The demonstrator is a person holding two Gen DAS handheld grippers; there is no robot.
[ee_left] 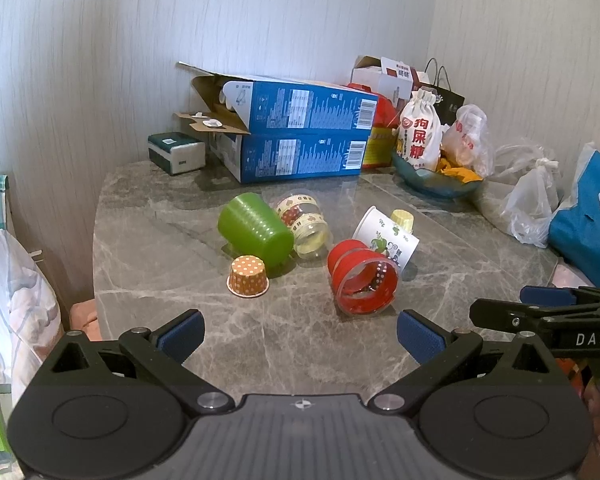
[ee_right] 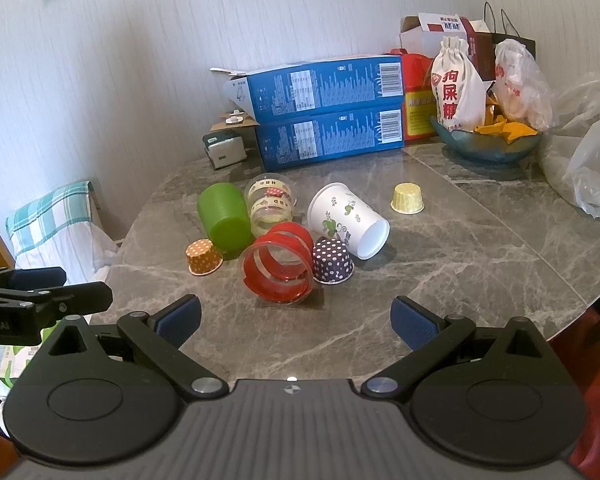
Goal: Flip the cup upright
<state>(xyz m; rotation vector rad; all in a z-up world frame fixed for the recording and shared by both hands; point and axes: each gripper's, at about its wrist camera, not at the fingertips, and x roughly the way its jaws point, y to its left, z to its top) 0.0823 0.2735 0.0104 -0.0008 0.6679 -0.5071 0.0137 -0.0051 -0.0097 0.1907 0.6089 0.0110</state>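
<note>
Several cups lie on the grey marble table (ee_left: 300, 344) (ee_right: 460, 264). A green cup (ee_left: 256, 230) (ee_right: 225, 218), a clear patterned cup (ee_left: 306, 220) (ee_right: 269, 204), a red-banded clear cup (ee_left: 362, 278) (ee_right: 280, 266) and a white leaf-print paper cup (ee_left: 386, 236) (ee_right: 348, 220) lie on their sides. Small orange (ee_left: 248, 277) (ee_right: 204, 257), purple (ee_right: 332, 261) and yellow (ee_left: 402, 220) (ee_right: 408, 199) dotted cups stand upside down. My left gripper (ee_left: 298, 334) is open and empty, short of the red cup. My right gripper (ee_right: 296, 322) is open and empty, just short of the red cup.
Two stacked blue boxes (ee_left: 300, 132) (ee_right: 328, 112) stand at the back by the wall. A tissue pack (ee_left: 176, 152), a bowl (ee_right: 484, 140) with a white pouch, and plastic bags (ee_left: 532, 200) (ee_right: 592, 168) crowd the back and right. The table edge curves at left.
</note>
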